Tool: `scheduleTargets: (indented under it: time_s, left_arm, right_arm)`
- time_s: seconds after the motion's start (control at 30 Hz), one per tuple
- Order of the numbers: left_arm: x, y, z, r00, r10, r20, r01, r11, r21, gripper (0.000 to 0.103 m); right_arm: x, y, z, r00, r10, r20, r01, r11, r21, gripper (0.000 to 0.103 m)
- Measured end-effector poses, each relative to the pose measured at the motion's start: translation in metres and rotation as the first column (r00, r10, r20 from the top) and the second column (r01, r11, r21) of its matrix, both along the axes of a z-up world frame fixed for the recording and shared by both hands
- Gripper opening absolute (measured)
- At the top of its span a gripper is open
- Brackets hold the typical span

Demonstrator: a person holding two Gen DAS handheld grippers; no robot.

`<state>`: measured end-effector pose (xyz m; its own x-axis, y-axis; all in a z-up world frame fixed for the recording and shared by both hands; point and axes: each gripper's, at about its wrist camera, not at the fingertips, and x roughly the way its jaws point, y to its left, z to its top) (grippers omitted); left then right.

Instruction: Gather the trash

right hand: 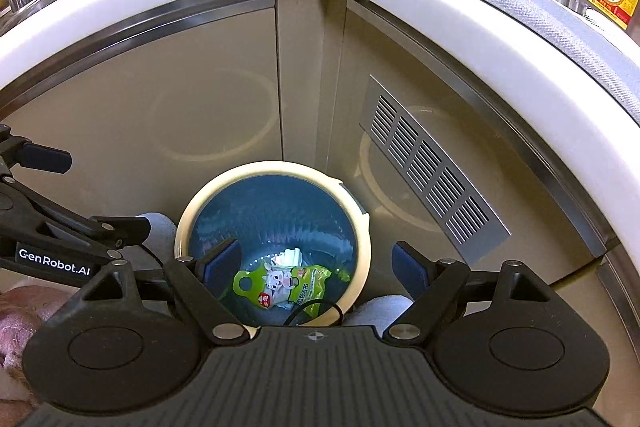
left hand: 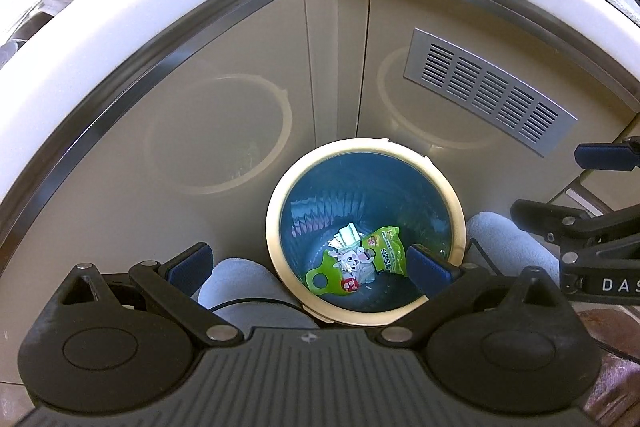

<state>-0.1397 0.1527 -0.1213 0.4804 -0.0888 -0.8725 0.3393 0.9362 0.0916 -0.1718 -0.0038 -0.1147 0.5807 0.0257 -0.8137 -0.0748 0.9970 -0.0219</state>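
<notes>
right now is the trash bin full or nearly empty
Nearly empty: the trash bin holds only a green wrapper and white scraps on its blue-lined bottom.

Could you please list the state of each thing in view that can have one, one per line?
Trash bin: upright, no lid on it, lined with a blue bag.
Green wrapper: lying at the bottom of the bin.
Left gripper: open, holding nothing.
Right gripper: open, holding nothing.
Cabinet doors: shut.

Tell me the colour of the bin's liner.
Blue liner, inside a cream rim; clearest in the right wrist view.
</notes>
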Motion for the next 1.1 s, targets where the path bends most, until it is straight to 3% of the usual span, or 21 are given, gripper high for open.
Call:
scheduleTargets:
  time_s: [1.1]
  left_arm:
    - [0.0031,0.0013,-0.0038,1.0,0.004,-0.015,-0.004,1.0,0.005,0.103]
  right_arm:
    - [0.0009,-0.0016,-0.0039,1.0,-0.003,-0.014,0.003,1.0,0.005,0.086]
